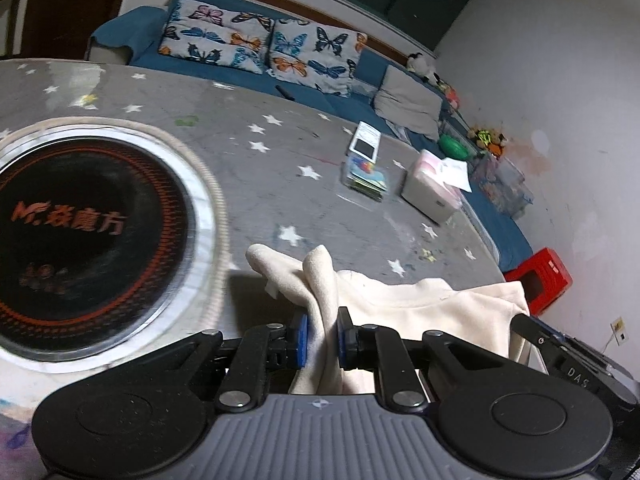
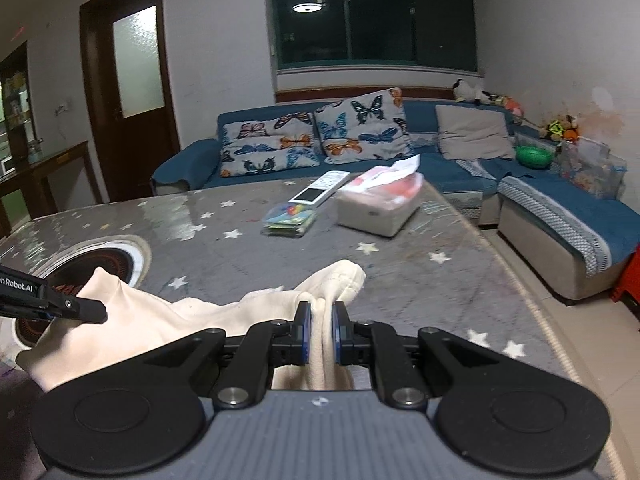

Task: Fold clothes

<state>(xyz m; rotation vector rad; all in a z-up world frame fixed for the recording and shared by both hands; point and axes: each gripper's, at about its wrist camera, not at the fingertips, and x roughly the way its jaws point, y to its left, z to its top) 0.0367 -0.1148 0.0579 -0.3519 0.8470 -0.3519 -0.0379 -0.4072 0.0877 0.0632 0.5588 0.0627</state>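
Observation:
A cream garment is stretched between both grippers above the grey star-patterned table. My left gripper is shut on a bunched edge of it, the cloth standing up between the blue pads. In the right wrist view my right gripper is shut on the other bunched edge of the cream garment. The left gripper's finger pokes in from the left, clamped on the cloth. The right gripper's arm shows at the right edge of the left wrist view.
A round black induction cooktop is set into the table at the left. Farther back lie a remote, a plastic-wrapped pack and a tissue box. A blue sofa with butterfly cushions wraps behind and right; a red stool stands beside the table.

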